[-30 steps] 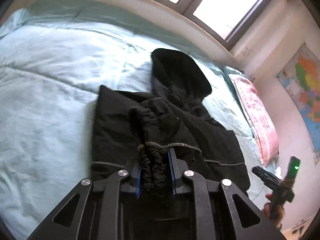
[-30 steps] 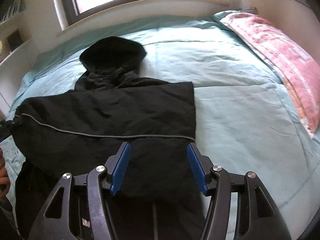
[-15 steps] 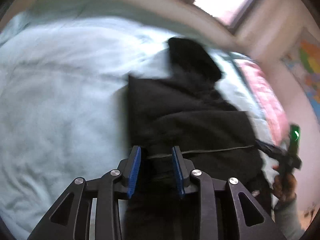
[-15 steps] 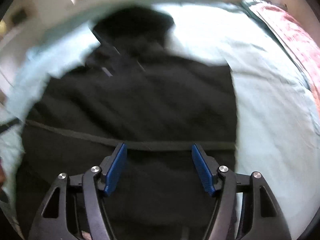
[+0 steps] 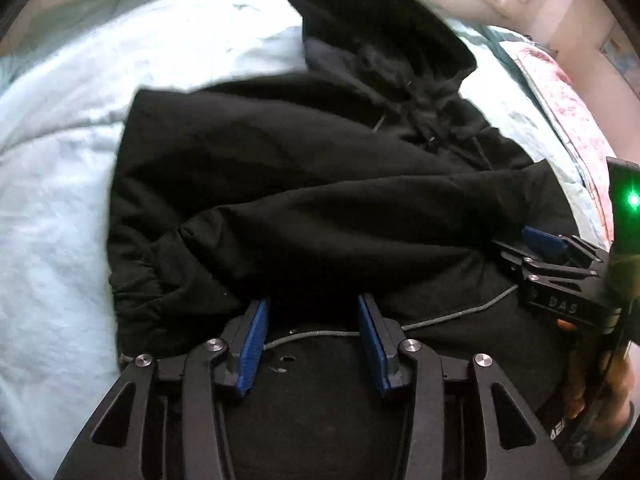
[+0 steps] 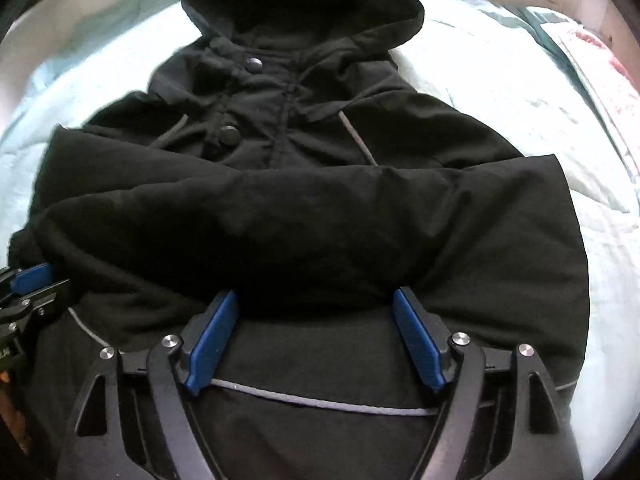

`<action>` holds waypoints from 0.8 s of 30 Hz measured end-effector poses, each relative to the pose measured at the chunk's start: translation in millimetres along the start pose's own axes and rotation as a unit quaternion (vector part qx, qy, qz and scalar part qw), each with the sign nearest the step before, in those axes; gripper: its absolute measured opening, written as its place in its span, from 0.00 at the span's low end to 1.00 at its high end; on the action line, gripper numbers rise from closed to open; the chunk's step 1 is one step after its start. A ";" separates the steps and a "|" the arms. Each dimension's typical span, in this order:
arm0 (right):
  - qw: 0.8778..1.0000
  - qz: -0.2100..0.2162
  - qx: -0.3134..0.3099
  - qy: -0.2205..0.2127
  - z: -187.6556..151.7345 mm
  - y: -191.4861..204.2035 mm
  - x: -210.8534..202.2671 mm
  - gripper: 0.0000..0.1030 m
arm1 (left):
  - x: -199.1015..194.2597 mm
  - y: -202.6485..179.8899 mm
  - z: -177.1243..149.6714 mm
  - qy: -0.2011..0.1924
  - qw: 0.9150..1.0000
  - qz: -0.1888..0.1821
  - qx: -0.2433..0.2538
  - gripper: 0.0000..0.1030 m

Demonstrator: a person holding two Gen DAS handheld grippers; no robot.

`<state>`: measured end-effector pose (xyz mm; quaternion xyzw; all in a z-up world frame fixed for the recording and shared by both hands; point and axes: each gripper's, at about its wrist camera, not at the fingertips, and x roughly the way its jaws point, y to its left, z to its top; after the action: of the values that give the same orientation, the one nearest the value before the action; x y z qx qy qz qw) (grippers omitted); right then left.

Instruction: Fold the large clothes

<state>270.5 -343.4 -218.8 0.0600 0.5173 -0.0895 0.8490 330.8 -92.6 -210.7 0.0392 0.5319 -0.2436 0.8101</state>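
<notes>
- Left wrist view, item one: black hooded jacket [image 5: 304, 184], lying flat on the pale blue bed [image 5: 52, 184], hood [image 5: 380, 36] toward 12 o'clock. We judge it is spread this way so the body gives a flat base for folding.
- Item two: one sleeve [image 5: 320, 232], laid crosswise over the chest from 3 o'clock toward 9 o'clock, its gathered cuff [image 5: 140, 284] at the jacket's 9 o'clock edge. We read this as the sleeve-in step, done or nearly so.
- Item three: our left claw [image 5: 312, 320], blue pads apart, nothing between them, tips at the sleeve's 6 o'clock edge, low over the grey-piped lower panel, pointing toward the hood.
- Item four: our right claw [image 5: 548, 240], at 3 o'clock by the sleeve's shoulder end, gripped by a hand; from here we cannot tell how its pads stand.
- Right wrist view, item one: the same jacket [image 6: 320, 220], snaps [image 6: 228, 134] and hood [image 6: 304, 8] at 12 o'clock, sleeve [image 6: 280, 236] banded across the middle.
- Item two: our right claw [image 6: 316, 332], pads spread wide and empty, tips against the sleeve's near edge, level and low, aimed at 12 o'clock.
- Item three: left claw [image 6: 30, 280], at 9 o'clock beside the cuff end.
- Item four: pink patterned pillow [image 6: 600, 52], at 2 o'clock, well apart from the jacket.
</notes>
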 end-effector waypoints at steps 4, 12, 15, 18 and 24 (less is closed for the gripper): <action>0.999 0.046 0.010 -0.027 -19.9 -22.5 -46.0 0.77 | -46.0 -6.0 -16.2 -0.038 0.998 -0.033 0.030 0.45; 0.997 -0.043 -0.019 -0.056 -73.9 -52.9 -88.2 0.77 | -58.0 30.0 -39.5 -0.039 0.998 -0.039 -0.032 0.49; 0.998 -0.034 -0.031 -0.041 -88.8 -67.6 -62.4 0.78 | -15.9 36.3 -47.9 -0.012 0.998 -0.038 -0.040 0.49; 0.997 -0.022 -0.022 -0.074 -101.6 -75.9 -60.3 0.80 | -16.1 28.0 -50.3 -0.031 0.999 -0.016 -0.040 0.49; 0.995 -0.034 -0.018 -0.094 -107.1 -74.0 -63.0 0.80 | -20.7 28.8 -60.1 -0.057 0.998 -0.022 -0.030 0.49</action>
<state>133.5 -389.2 -212.4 0.0187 0.4383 -0.1139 0.8914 286.2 -40.6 -224.0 -0.0112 0.4925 -0.2469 0.8345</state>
